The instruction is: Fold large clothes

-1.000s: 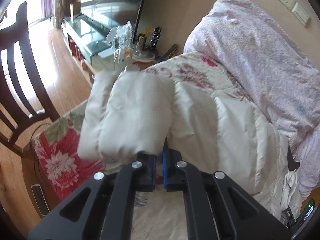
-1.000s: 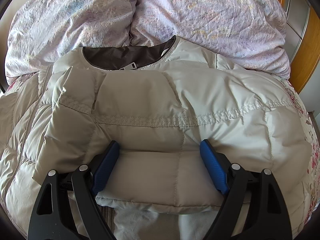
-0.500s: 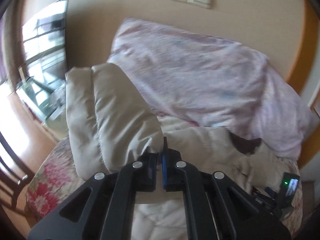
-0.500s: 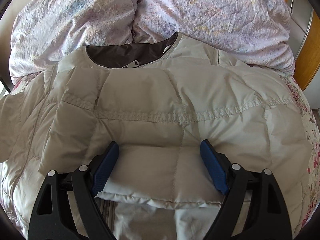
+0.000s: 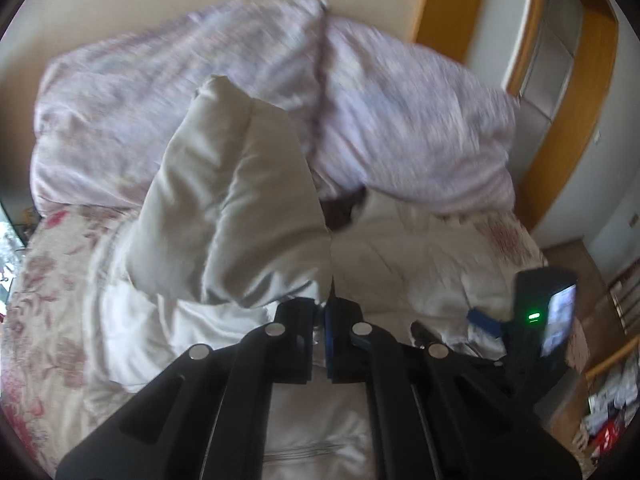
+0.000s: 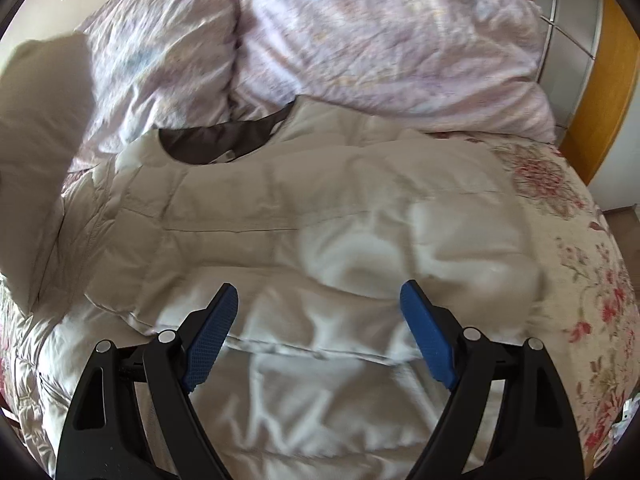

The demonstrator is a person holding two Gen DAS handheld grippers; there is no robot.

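Lilac duvet (image 6: pixel 360 40) behind jacket (image 6: pixel 320 220) | left hand-held gripper (image 5: pixel 325 312) pinching sleeve (image 5: pixel 224 200) | right hand-held gripper (image 6: pixel 320 332) spread

The jacket (image 6: pixel 320 216) is puffy quilted cloth with a faint satin sheen and stitched seams; its collar lining (image 6: pixel 224 142) is a darker, smooth fabric. The duvet (image 6: pixel 360 40) behind is crumpled matt cotton-like cloth, and the bedspread (image 6: pixel 580 280) is matt printed cloth. The right gripper (image 6: pixel 320 336) is matt black plastic with dimpled blue pads (image 6: pixel 428 340) and shiny metal pins; the door frame (image 5: pixel 576 120) is glossy wood.
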